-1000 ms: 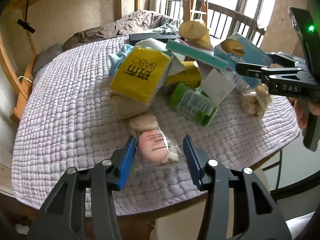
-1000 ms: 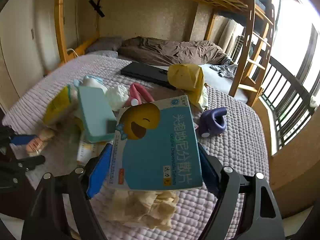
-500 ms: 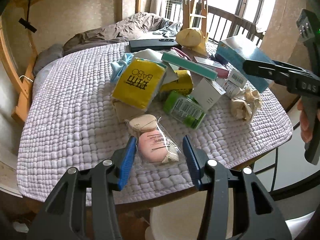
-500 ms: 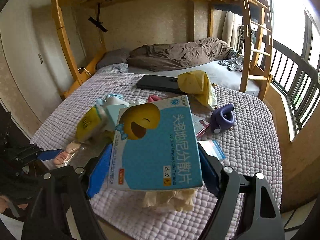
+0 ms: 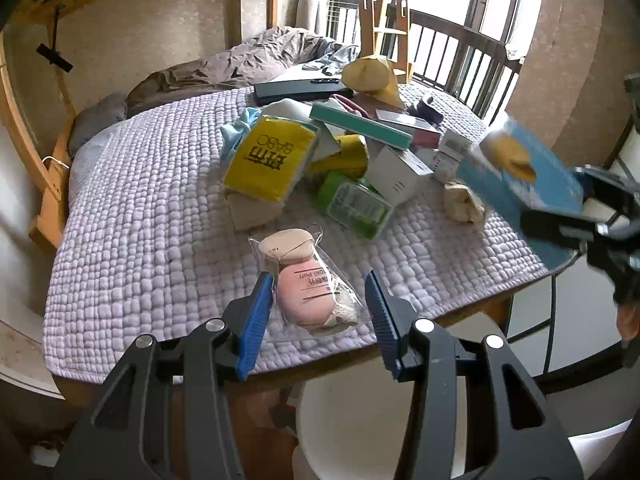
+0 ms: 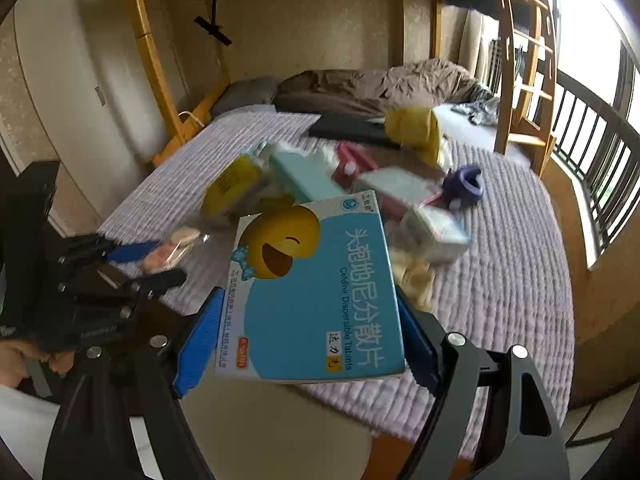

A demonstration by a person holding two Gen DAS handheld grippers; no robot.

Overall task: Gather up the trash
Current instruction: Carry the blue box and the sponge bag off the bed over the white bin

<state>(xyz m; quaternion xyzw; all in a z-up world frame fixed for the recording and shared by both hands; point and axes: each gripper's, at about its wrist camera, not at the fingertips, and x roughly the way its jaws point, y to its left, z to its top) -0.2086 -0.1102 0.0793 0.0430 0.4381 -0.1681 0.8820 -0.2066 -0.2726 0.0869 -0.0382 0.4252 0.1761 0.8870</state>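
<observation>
Clearly both hands are already loaded, so the step in hand looks like the carry-off rather than the pick. Starting at the left, the left gripper has its blue pads narrowed on either side of a clear packet of makeup puffs, one beige and one pink inside the film. The film reaches both pads, and the packet appears lifted just off the quilted cover near the table's front edge, though whether the pads truly pinch it I cannot tell for certain from this angle.

Moving toward the middle, the rest of the litter sits heaped on the cover: a yellow packet, a teal box, a green wrapper, a white carton and a crumpled tissue at the heap's right side.

Further right, the right gripper holds a blue tablet box with a laughing yellow face printed on it. Its jaws stand about half wide, pressed against the box's two long sides, and the box hangs tilted over the table's near edge, clear of the heap.

A pale rounded container shows below the table edge in both views; it may be the bin, but that is a guess. The next move, as I judge it, calls for bringing each load over that opening before the jaws part, keeping the thin film from slipping on the way.
</observation>
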